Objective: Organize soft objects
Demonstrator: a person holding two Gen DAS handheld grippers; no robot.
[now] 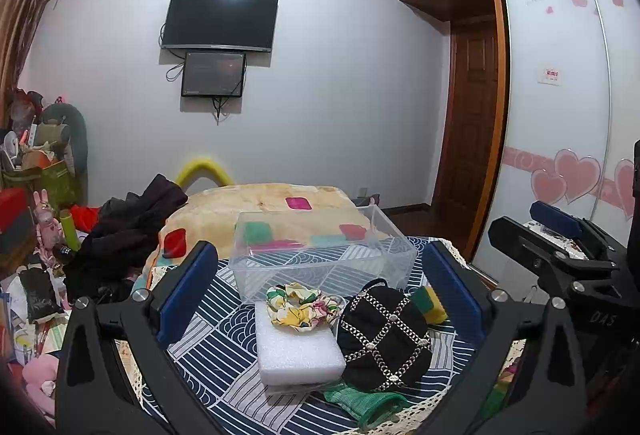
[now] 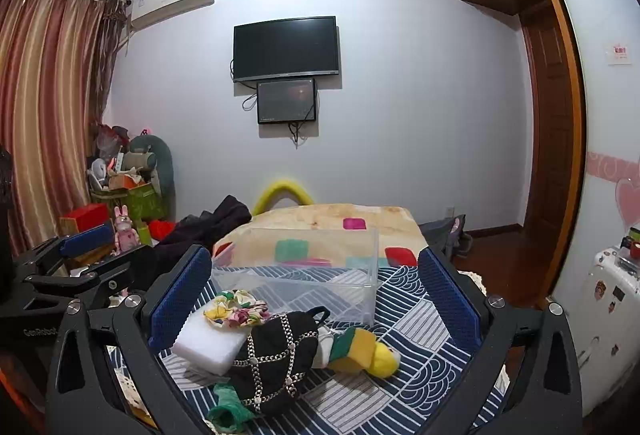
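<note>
A pile of soft things lies on a blue patterned cloth [image 1: 208, 339]: a white foam block [image 1: 296, 351], a floral scrunchie [image 1: 300, 303] on it, a black quilted pouch [image 1: 384, 331], a green mesh piece [image 1: 364, 401] and a yellow-green sponge [image 1: 430, 303]. Behind them stands a clear plastic box [image 1: 320, 255], empty. My left gripper [image 1: 320, 291] is open and empty, held above the pile. My right gripper [image 2: 314, 301] is open and empty, over the pouch [image 2: 276, 355], foam block [image 2: 208, 345], scrunchie [image 2: 236, 309], green mesh piece [image 2: 228, 405], a yellow soft toy [image 2: 368, 353] and box [image 2: 304, 275].
A bed with a patchwork blanket [image 1: 264, 203] lies behind the table. Dark clothes [image 1: 132, 231] and clutter [image 1: 32, 235] sit at the left. A wardrobe [image 1: 560, 115] and door [image 1: 468, 123] are at the right. A white suitcase [image 2: 600, 315] stands at the right.
</note>
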